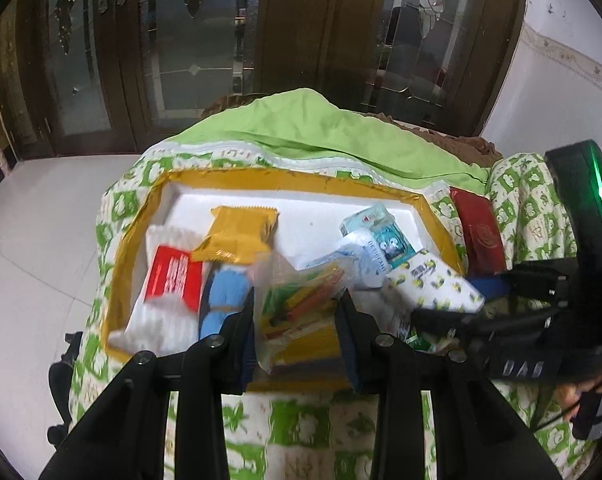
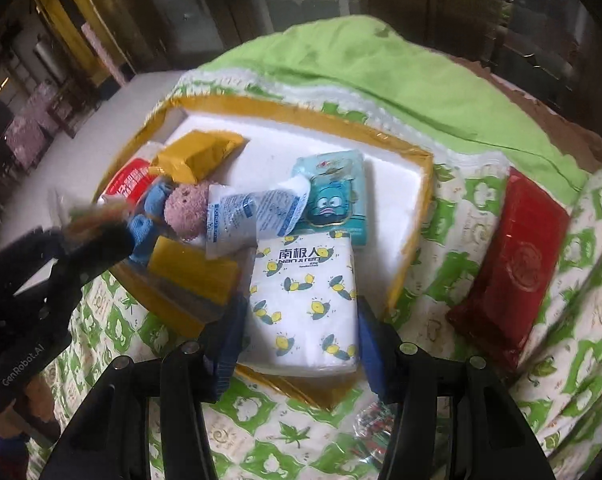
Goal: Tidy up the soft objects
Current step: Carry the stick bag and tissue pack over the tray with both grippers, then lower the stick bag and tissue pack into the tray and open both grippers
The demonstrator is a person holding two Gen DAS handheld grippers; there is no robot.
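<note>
L tongs grip clear bag; R tongs grip tissue pack.

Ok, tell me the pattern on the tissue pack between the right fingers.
White with small yellow-and-dark bees on the tissue pack; clearest in the right wrist view.

There's "南极人" over "Nanjiren" printed across the top of the white tissue pack with yellow bees. At nine o'clock from it, "GenRobot.AI" runs in pale letters along the black body of the left gripper. Other packets' print blurs.
</note>
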